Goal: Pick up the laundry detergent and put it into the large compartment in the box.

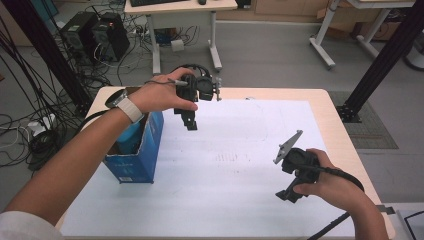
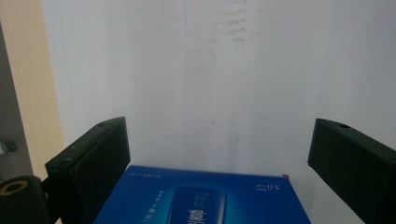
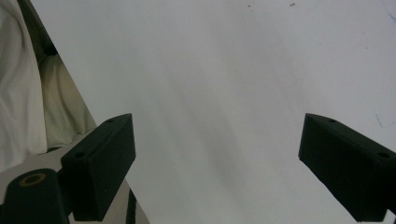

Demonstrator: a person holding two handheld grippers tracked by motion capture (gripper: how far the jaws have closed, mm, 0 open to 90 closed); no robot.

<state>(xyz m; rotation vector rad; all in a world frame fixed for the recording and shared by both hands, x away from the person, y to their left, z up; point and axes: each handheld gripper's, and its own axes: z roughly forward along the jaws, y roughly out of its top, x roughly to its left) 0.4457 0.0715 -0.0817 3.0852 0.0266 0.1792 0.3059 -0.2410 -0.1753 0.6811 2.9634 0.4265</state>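
A tall blue carton stands upright at the left of the white-covered table, its top open with something light blue inside. My left gripper hangs just right of the carton's top, jaws pointing down and open. In the left gripper view the carton's printed blue face lies at the bottom between the wide-apart jaws of the left gripper, and the pads do not press on it. My right gripper rests low near the front right of the table, open, with bare white sheet between its fingers.
Faint pen marks show mid-sheet. The table's wooden rim borders the sheet at the right. Behind the table are a desk, computer towers and tangled cables on the floor at the left. A black frame post rises at the right.
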